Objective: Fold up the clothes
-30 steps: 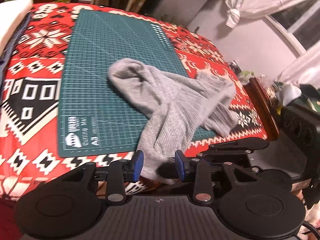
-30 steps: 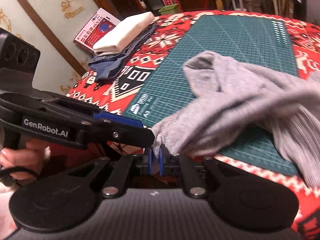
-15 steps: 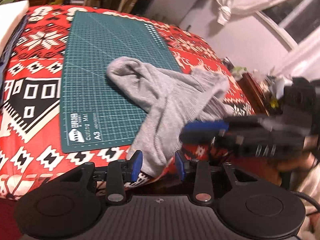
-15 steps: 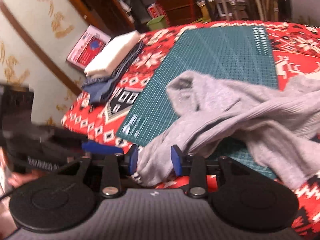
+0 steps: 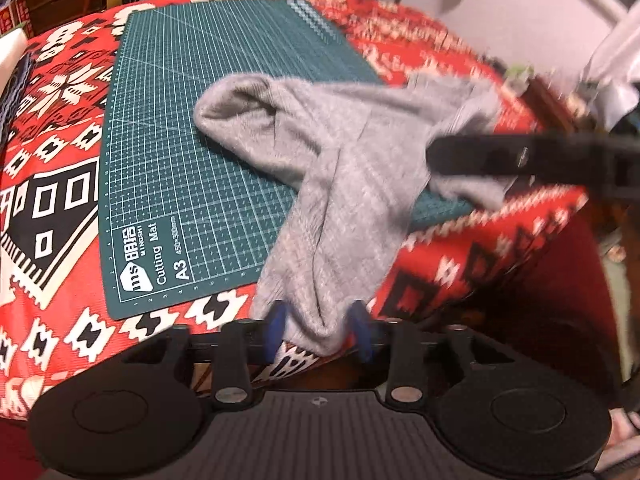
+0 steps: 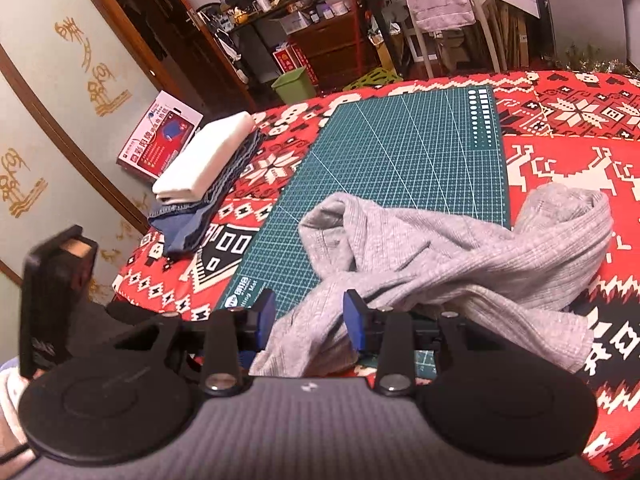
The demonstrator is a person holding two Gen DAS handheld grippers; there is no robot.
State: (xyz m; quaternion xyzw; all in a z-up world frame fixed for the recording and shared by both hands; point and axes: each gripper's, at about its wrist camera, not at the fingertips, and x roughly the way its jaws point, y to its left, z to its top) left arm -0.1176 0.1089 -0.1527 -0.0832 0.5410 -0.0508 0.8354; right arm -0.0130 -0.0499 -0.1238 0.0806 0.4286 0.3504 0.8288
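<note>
A crumpled grey ribbed garment (image 5: 344,148) lies twisted over the near right part of the green cutting mat (image 5: 208,92). One end of it hangs over the table's front edge. My left gripper (image 5: 318,330) is open at that edge, with the hanging end between its blue pads (image 5: 276,326). In the right wrist view the garment (image 6: 460,252) spreads from the mat (image 6: 404,160) onto the tablecloth. My right gripper (image 6: 310,318) is open too, and a grey fold lies loose between its fingers. The right gripper's blurred black body (image 5: 500,156) sits over the garment's right side.
A red patterned tablecloth (image 6: 560,152) covers the table. A folded white cloth (image 6: 204,156) rests on folded blue denim (image 6: 188,224) at the table's left edge. Beyond stand a printed box (image 6: 160,136), a green bin (image 6: 294,84) and cluttered shelves. The left gripper's body (image 6: 52,300) is at lower left.
My right gripper was shut on the garment's end; it has opened and swung right over the garment. My left gripper has come in, and the hanging end now lies between its fingers.
</note>
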